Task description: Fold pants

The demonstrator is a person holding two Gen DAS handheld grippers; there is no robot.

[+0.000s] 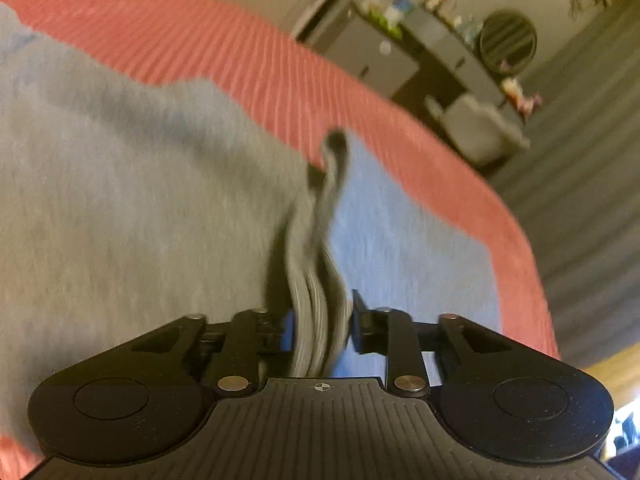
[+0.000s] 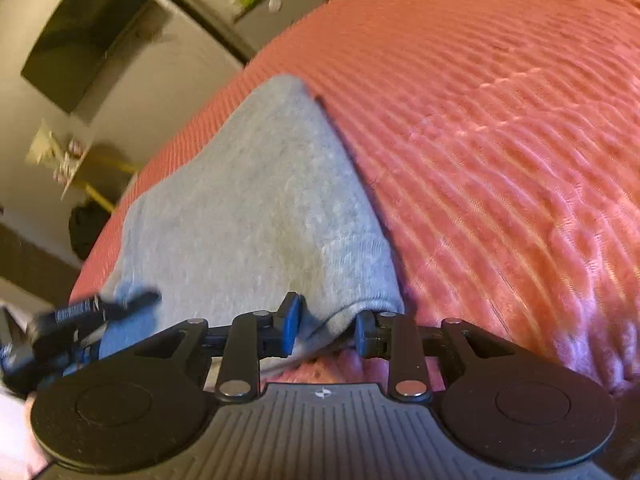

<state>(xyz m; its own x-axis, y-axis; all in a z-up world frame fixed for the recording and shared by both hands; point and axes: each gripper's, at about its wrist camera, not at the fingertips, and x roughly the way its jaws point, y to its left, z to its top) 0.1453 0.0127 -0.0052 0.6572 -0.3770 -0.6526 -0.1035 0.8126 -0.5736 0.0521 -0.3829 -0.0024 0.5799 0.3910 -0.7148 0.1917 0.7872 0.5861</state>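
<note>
Between the jaws of the left gripper (image 1: 322, 330) stands a thick stack of grey fabric edges, several layers of the pants (image 1: 132, 208) bunched upright. The pads sit close on either side, but blur keeps me from telling whether they press on the stack or have let go. Ahead of it the rest of the pants lies spread flat across the red ribbed bedspread (image 1: 248, 68).

At the right gripper (image 2: 327, 326), a rounded folded corner of the pants (image 2: 256, 200) sits between the jaws and seems to fill the gap, so I judge it clamped on that corner. To its left the other gripper shows, blurred, at the cloth's near edge.

The risk, as I judge it: the bundled layers are bulky and soft, so a light hold could let the inner ones slip out and spoil the fold. Uneven pulls from the two sides could also skew the edges, and the ribbed cover may drag on the cloth.

Beyond the bed stand grey cabinets (image 1: 404, 56) topped with small items, a round fan (image 1: 508, 40), and a striped floor (image 1: 580, 168).
</note>
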